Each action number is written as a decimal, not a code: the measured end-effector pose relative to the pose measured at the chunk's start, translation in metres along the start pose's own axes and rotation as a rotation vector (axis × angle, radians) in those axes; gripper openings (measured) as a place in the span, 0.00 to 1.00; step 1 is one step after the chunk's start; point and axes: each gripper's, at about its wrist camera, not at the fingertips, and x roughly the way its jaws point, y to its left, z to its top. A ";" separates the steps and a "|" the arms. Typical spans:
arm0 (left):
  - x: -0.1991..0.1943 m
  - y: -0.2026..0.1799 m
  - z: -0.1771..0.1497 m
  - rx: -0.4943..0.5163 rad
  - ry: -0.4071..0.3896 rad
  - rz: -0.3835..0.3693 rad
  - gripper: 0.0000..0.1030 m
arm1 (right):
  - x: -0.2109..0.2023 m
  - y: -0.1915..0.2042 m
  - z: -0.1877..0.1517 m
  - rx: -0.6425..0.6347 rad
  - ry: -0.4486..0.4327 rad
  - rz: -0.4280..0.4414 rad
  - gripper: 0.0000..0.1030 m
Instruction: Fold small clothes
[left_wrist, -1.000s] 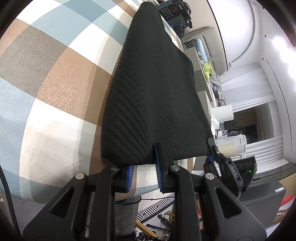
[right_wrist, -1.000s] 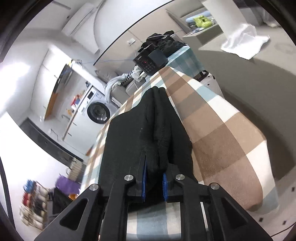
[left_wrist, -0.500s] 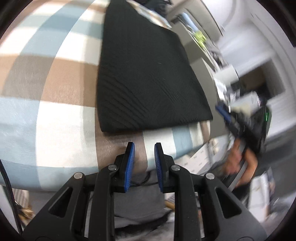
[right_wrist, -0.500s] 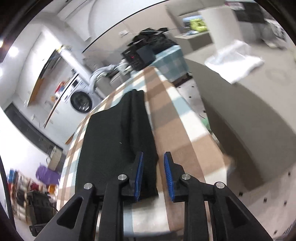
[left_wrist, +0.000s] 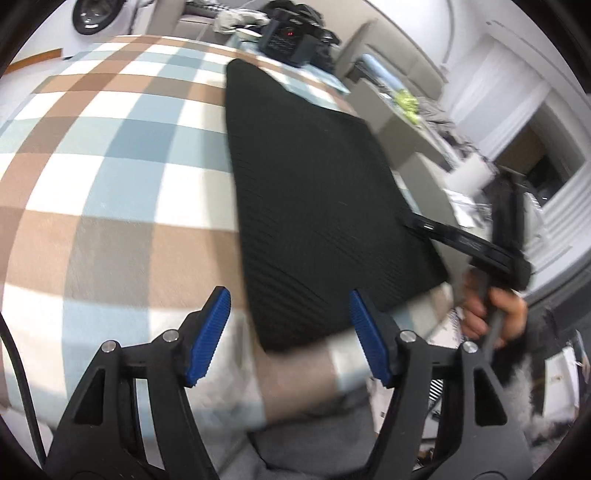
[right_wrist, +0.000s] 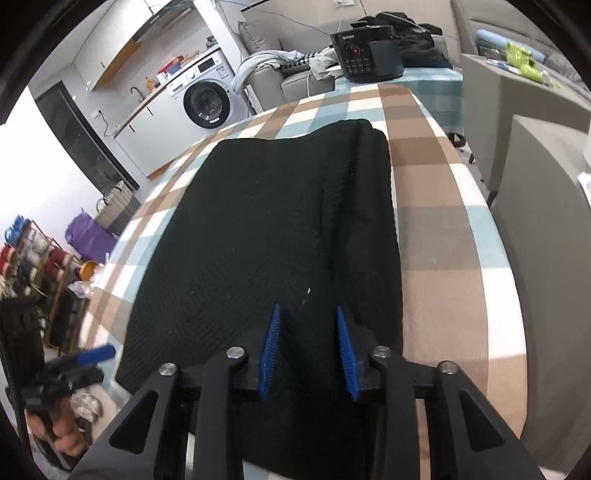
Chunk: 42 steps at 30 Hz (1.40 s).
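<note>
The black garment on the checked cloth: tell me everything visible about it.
The black garment is a dark knit with a fine ribbed, herringbone-like weave, carrying a few pale lint specks. It lies flat and folded on the checked tablecloth, with a thicker doubled band along one long side. Its near edge reaches the table's edge. The right gripper is over its near end; whether the pads touch it is unclear.

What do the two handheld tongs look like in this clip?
Both tongs, left and right, have matte black angular frames with triangular cut-outs, silver screw heads and ribbed blue pads. A black cable runs beside the left frame.
</note>
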 end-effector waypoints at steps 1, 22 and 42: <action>0.004 0.000 0.005 -0.002 -0.001 0.012 0.62 | -0.006 0.004 0.001 -0.020 -0.037 0.014 0.10; 0.057 -0.012 0.033 0.082 0.034 0.079 0.62 | 0.034 -0.033 0.069 0.090 0.061 0.043 0.31; 0.051 -0.011 0.028 0.062 0.039 0.041 0.62 | -0.006 -0.052 0.035 0.132 0.025 0.138 0.22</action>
